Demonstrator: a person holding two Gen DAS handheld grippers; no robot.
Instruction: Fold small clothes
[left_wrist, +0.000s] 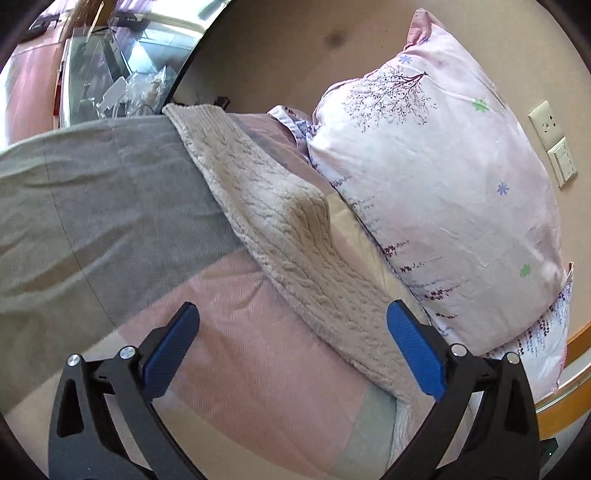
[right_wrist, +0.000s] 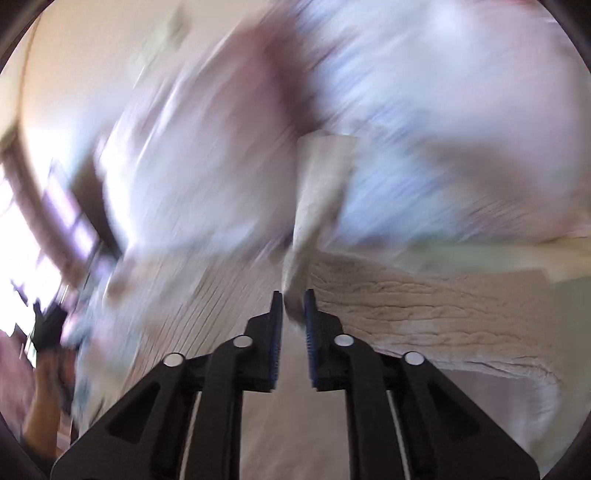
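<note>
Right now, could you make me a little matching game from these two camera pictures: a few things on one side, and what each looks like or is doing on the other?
Things:
1. cream knitted garment
2. pink flowered pillow
3. left gripper
4. right gripper

States:
A. fingers spread wide, holding nothing
B. propped against the beige wall
C. fingers nearly closed, pinching cream cloth
D. lies stretched across the pink and grey bedspread

Pairs: 1-D, 2-B, 3-A, 4-C
</note>
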